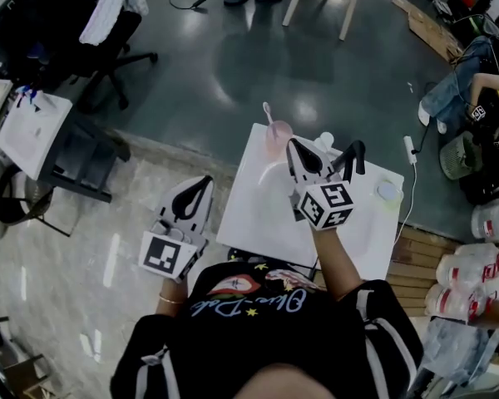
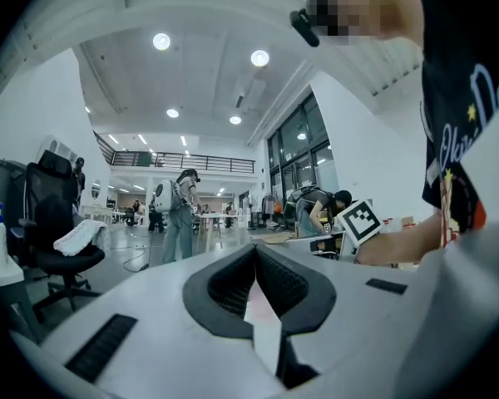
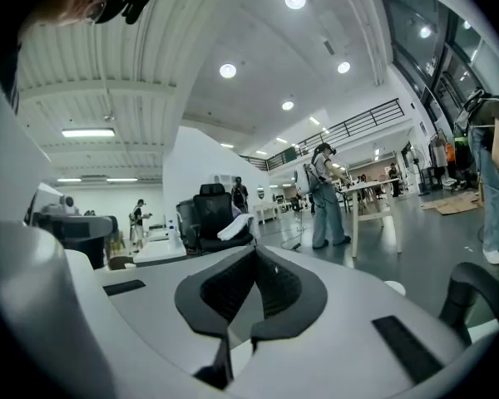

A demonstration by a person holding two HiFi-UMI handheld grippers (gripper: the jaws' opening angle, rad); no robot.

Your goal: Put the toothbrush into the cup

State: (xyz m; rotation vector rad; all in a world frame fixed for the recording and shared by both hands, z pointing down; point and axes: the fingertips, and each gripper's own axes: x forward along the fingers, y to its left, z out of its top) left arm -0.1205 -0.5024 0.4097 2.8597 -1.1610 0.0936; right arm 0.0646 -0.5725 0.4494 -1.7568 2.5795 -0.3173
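Head view: the toothbrush (image 1: pixel 268 111) stands head-up in the pink cup (image 1: pixel 279 133). The cup sits at the far-left corner of the white surface (image 1: pixel 251 216), close to the edge, so we judge the task as good as done. The right tool (image 1: pixel 299 150) hangs over the surface just beside the cup, w/o touching it as far as we can see. The left tool (image 1: pixel 205 183) is off the surface's left side, over the floor, well apart from the cup. A small round thing (image 1: pixel 388 191) lies near the right edge. A black curved piece (image 1: pixel 353 156) shows just right of the right tool; we can't tell what it is.

Left gripper view: the left tool (image 2: pixel 255 252) has its jaws pressed together at the tips, w/ nothing between them. It looks level across the hall. No cup or toothbrush here, only the right tool's marker cube (image 2: pixel 362 220) at right.

Right gripper view: the right tool (image 3: pixel 254 252) is also pressed together and pinches nothing. It points out level over the room. The cup isn't in this view; the round thing (image 3: pixel 392 288) shows low right.

Risks, as we judge them: the cup is tall, carries a long toothbrush and stands near a corner. A careless sideways pull-back of the right tool could clip the rim or the toothbrush. That could tip the cup or push it off the edge. Since neither gripper view shows the cup, only the head view can guide any retreat.
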